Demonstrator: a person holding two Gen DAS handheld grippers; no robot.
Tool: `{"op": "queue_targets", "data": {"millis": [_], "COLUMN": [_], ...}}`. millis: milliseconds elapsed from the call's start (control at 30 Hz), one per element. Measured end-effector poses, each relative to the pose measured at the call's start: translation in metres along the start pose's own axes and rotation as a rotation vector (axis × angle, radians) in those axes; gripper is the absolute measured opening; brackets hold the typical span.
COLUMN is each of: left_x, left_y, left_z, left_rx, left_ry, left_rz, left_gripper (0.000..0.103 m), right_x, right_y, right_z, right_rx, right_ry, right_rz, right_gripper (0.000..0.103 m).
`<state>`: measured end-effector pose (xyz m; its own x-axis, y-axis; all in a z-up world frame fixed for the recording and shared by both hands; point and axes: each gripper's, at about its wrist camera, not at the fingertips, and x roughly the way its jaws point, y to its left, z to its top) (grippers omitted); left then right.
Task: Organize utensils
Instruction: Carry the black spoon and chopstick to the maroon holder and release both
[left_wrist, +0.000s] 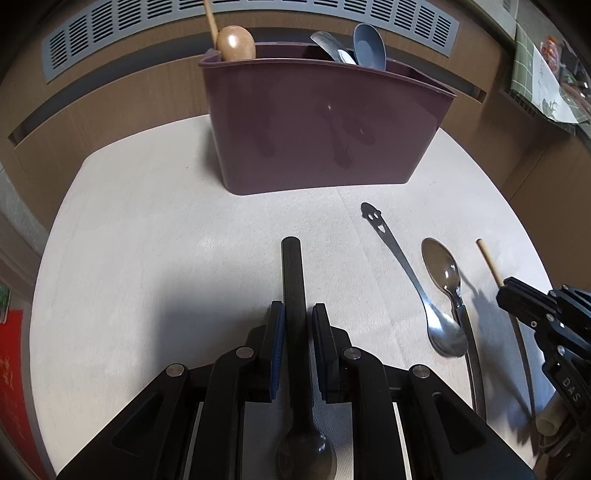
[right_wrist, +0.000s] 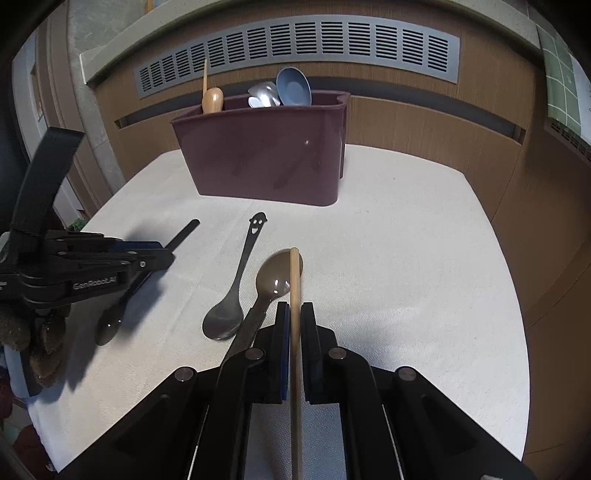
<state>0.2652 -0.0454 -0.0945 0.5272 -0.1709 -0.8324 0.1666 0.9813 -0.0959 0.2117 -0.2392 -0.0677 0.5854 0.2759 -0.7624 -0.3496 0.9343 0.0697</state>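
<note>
- The left gripper (left_wrist: 298, 314), at the bottom centre of the left view, has its jaws narrow around the handle of a black spoon (left_wrist: 293, 280); the pads look close to the handle, but whether they press it cannot be told for sure. The spoon's bowl lies under the gripper body at the bottom edge.
- The bin (left_wrist: 314, 122) stands at the top centre of both views, with a wooden spoon (left_wrist: 236, 42) at its left end and a blue spoon (left_wrist: 369, 46) plus 2 metal ones further right.
- On the cloth (left_wrist: 147, 258) at the lower right of the left view lie a smiley spoon (left_wrist: 406, 266) and a brown spoon (left_wrist: 441, 266), side by side and touching near their lower ends.
- The right gripper (right_wrist: 291, 317), at the bottom centre of the right view, has its jaws narrow around a wooden stick (right_wrist: 294, 280), whose tip overlaps the brown spoon's bowl in that view.
- Risks, as a judgement: a loose pinch on either thin handle could let it swivel or drop on lifting; the stick could nudge the brown spoon; a tilted entry could catch the bin rim or the spoons already inside.
- Hidden: the bin's inner dividers, the stick's lower end, and whether the stick is a chopstick or a spoon handle.
</note>
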Motion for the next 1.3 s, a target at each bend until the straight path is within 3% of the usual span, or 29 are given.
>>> {"op": "queue_targets", "data": {"millis": [200,300,600,1300], "left_x": [0.001,-0.009,-0.098,-0.144], "left_y": [0.002,0.005,-0.001,0.000], "left_z": [0.003,-0.003,-0.017,-0.014], "left_rx": [-0.014,-0.056,-0.082,-0.080], "left_ry": [-0.024,-0.043,-0.261,-0.379], "left_rz": [-0.012,-0.095,-0.175,-0.180], "left_gripper": [0.013,0.012,0.012,0.012], "right_x": [-0.008,-0.013,-0.045,-0.067], "right_y": [-0.002,-0.004,-0.021,-0.010], "right_z": [0.001,0.002,0.011,0.024], "right_rx": [0.012,0.025,0.124,0.078], "right_ry": [-0.028,-0.034,-0.091,-0.144], "right_rz": [0.007,0.019,0.081,0.040], "right_gripper": [0.005,0.005,0.005,0.005]}}
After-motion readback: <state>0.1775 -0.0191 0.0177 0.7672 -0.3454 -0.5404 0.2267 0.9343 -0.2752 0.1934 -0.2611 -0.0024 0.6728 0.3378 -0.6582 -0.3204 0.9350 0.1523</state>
